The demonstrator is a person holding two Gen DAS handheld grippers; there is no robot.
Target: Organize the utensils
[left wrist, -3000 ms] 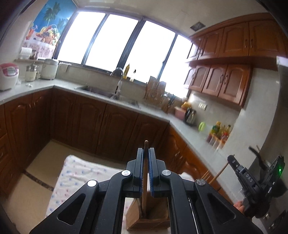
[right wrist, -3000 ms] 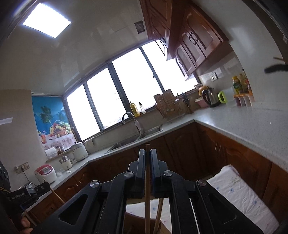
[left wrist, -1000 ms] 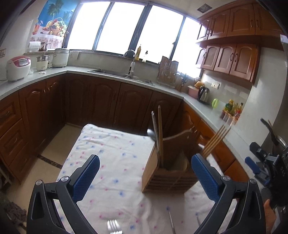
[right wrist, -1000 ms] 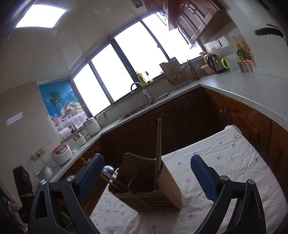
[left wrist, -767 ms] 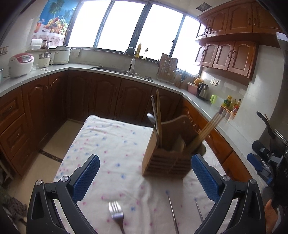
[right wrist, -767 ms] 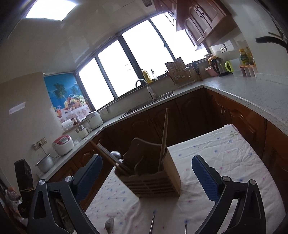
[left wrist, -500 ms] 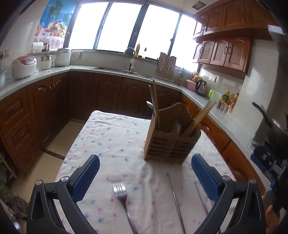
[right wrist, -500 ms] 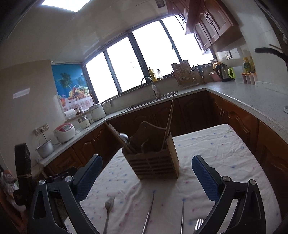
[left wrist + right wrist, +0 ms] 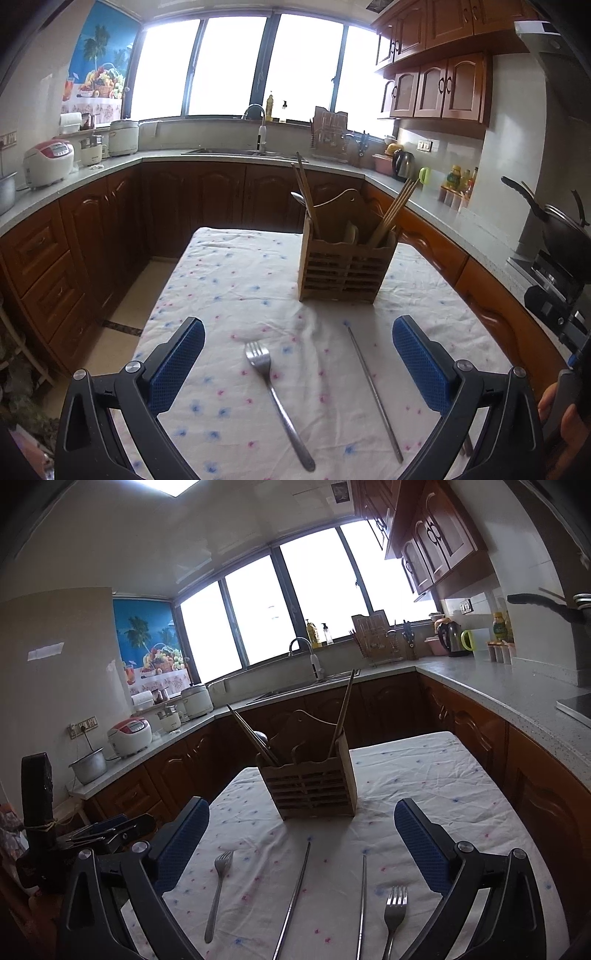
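Left wrist view: the left gripper is seen spread wide w/ nothing held between its blue pads. 3 s ago it was clamped on a wooden chopstick above the wooden utensil holder; that stick is now seen standing in the holder's left compartment, so one deposit is judged done. The camera has been drawn back since, and more of the floral tablecloth is exposed. A fork is seen lying between the pads, tines toward the holder, and a metal chopstick lies to its right, apart from it. Both are well short of the holder.

Right wrist view: the right gripper is likewise seen wide open and empty; its wooden chopstick, held 3 s ago, is now leaning in the holder's right compartment. On the cloth, left to right, a fork, two metal chopsticks and a second fork are seen, none touching.

Approx. 4 items are judged left to sort. The next pick is prob. the fork under each gripper; thin flat metal on soft cloth may slip when pinched.
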